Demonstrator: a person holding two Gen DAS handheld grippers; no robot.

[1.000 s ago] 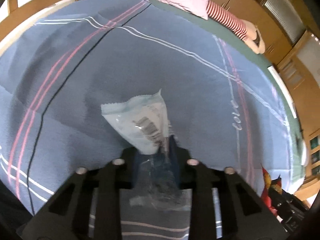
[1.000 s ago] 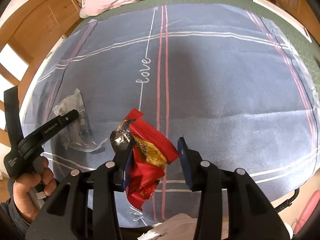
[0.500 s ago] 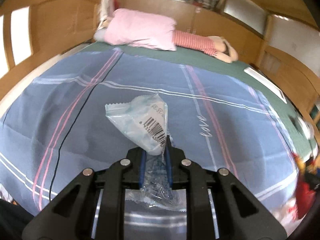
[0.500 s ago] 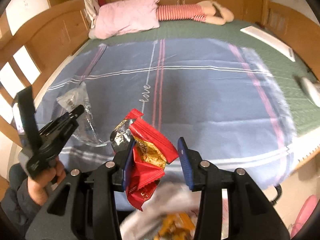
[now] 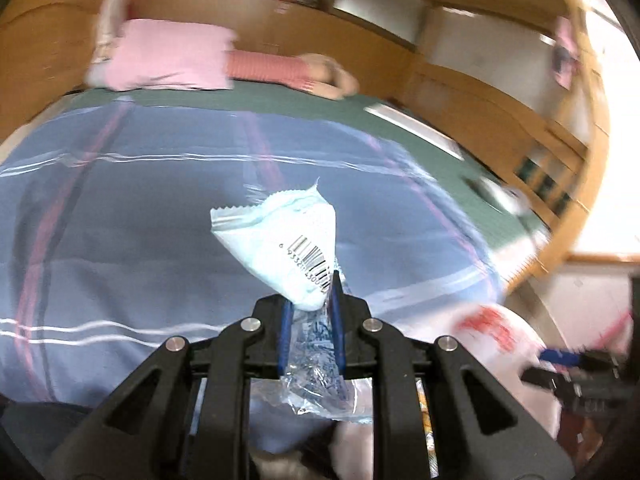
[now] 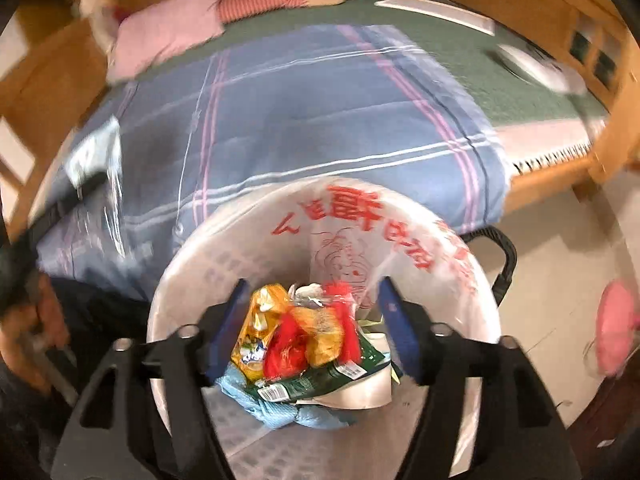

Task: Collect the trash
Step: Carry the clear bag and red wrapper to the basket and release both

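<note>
Left hand-held gripper [image 5: 310,312] clamped tight on a pale blue wrapper [image 5: 286,244] with a barcode, pinched near its lower corner, crinkled clear plastic trailing back behind the blue pads. Held above the near part of the bed, over a blue striped blanket [image 5: 120,220]. Far off, a pink pillow [image 5: 172,58] at the head of the bed beside a striped soft toy [image 5: 280,70].

Right hand-held gripper [image 6: 314,316] with jaws opening, blue pads well apart, nothing pressed between them. Poised over a white bin [image 6: 476,280] lined with a white bag [image 6: 360,232] printed in red, standing on the floor just beside the near edge of the bed. Inside the bin, below the spread fingers, a red snack wrapper [image 6: 288,350] lying on a heap of yellow, orange, green and light blue packets. To the left in the right wrist view, blurred, a hand [image 6: 32,336] holding the other tool. To the right on the floor, a pink object, too blurred to identify.
</note>
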